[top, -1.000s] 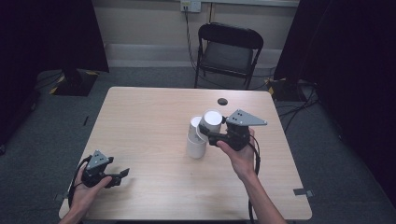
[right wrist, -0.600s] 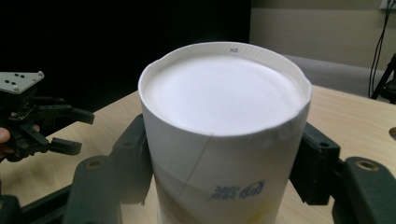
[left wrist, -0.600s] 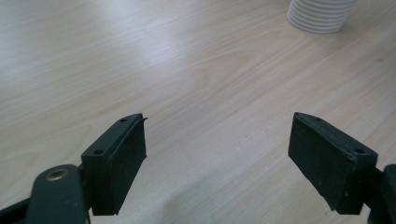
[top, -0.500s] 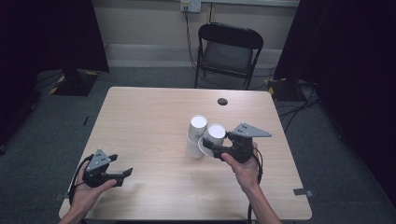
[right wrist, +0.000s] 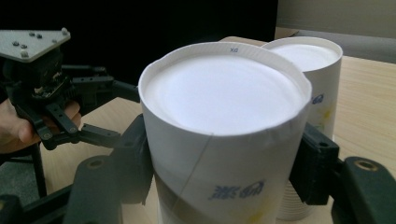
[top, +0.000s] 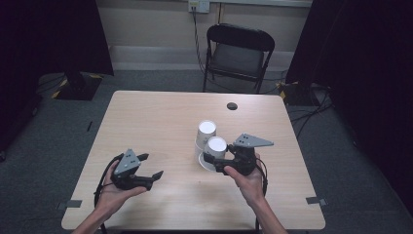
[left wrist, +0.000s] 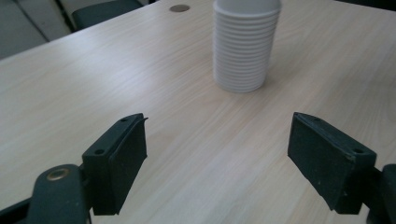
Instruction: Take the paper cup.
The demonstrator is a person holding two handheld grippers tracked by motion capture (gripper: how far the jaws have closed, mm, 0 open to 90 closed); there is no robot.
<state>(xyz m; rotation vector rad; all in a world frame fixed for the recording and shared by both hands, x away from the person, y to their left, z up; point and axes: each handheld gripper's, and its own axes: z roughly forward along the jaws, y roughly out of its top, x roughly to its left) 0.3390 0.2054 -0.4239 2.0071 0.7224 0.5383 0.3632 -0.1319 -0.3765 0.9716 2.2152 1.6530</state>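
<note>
High view: fixed overhead, looking forward and down across the pale wood-grain table (top: 160, 122) toward a black folding chair (top: 238, 53). Left gripper view: low over the tabletop, facing the ribbed stack of white paper cups (left wrist: 243, 46). Right gripper view: very close behind an upturned white paper cup (right wrist: 224, 135). All three share the stack.

Matt paper cup (right wrist: 224, 135); pale wood-grain table (top: 160, 122).

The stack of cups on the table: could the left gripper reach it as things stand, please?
Probably yes. The left gripper is open and faces the stack across bare table. The right gripper, shut on one cup, sits close beside the stack and might crowd it.
</note>
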